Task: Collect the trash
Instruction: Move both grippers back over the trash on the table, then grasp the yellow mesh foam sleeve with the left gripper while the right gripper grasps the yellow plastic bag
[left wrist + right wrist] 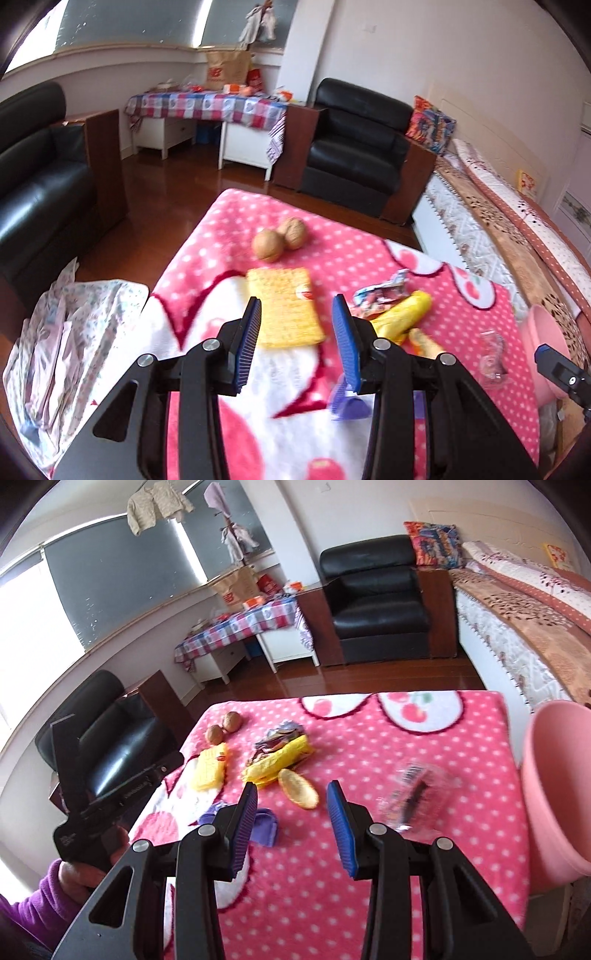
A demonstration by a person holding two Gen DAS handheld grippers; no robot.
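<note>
Grippers both wide, nothing held — left gripper (295,332) over the yellow cracker packet (286,308), right gripper (291,812) near the orange peel (298,788). Beyond: crumpled wrappers (280,751), two walnuts (227,727). Pink bin (557,786) stands at the table's right edge — pinch flat pieces by an edge.

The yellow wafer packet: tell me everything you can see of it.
The yellow packet is a flat rectangle with a grid-textured face that looks like plastic film, and a small red-and-white mark near one edge. It looks unopened and lies flat on the pink blanket, just beyond the open left gripper, untouched. The two walnuts lie apart behind it; the crumpled wrappers lie to its right.
</note>
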